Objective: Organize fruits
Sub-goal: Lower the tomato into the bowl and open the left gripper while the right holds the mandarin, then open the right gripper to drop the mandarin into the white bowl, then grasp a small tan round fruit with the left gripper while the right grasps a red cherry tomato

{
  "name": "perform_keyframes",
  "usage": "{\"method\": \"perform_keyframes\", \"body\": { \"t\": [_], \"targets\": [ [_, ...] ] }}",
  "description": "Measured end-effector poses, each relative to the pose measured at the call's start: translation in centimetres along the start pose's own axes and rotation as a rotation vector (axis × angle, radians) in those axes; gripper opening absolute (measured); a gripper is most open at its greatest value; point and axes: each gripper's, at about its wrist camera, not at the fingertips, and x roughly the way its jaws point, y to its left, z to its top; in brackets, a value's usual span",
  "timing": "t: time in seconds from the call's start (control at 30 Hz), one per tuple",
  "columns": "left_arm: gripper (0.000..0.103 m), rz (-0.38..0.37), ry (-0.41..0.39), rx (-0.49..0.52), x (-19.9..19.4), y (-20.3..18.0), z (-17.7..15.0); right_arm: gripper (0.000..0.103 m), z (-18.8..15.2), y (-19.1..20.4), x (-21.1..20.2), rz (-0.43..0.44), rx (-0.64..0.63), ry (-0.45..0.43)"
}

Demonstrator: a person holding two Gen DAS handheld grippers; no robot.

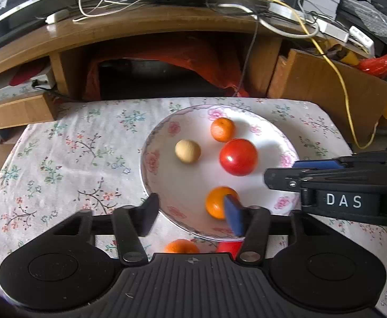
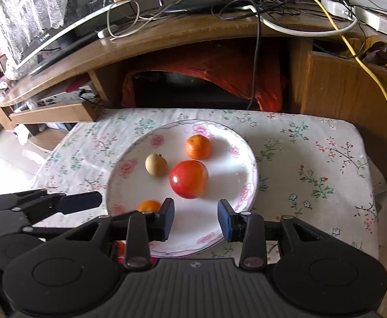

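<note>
Fruit gathered on a floral plate, both grippers poised at its near rim.

I hold the left gripper (image 1: 193,209) and right gripper (image 2: 196,218) spread wide and empty. The glossy plate (image 2: 235,175) carries a smooth red tomato (image 2: 188,179), two dimpled mandarins (image 2: 198,147) and a matte tan fruit (image 2: 156,164); another orange (image 1: 181,247) waits on the cloth.

Plate (image 2: 246,164) on tablecloth (image 2: 312,159); four fruits on plate, desk (image 2: 193,29) behind.
</note>
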Motion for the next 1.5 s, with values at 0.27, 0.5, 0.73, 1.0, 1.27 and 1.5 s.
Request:
{"method": "perform_keyframes", "body": {
  "t": [0.27, 0.5, 0.73, 1.0, 1.27, 1.5],
  "targets": [
    [0.067, 0.027, -0.016, 0.078, -1.0, -1.3, -0.8, 0.037, -0.4, 0.9, -1.8, -0.006, -0.017, -0.051],
    [0.069, 0.025, -0.021, 0.062, -1.8, -1.1, -1.4, 0.038, -1.0, 0.6, -3.2, -0.026, 0.002, -0.072],
    [0.070, 0.027, -0.024, 0.059, -2.5, -1.2, -2.1, 0.038, -2.3, 0.7, -3.8, -0.038, -0.004, -0.055],
    [0.072, 0.023, -0.025, 0.049, -3.3, -1.3, -2.9, 0.038, -3.6, 0.9, -4.3, -0.032, 0.015, -0.042],
    [0.072, 0.011, 0.000, 0.025, -3.8, -0.9, -4.1, 0.038, -5.1, 1.0, -4.4, -0.032, 0.023, -0.010],
    [0.072, 0.002, 0.030, 0.021, -4.2, -0.8, -5.7, 0.039, -6.1, 1.1, -4.7, -0.035, 0.032, 0.012]
  ]
}}
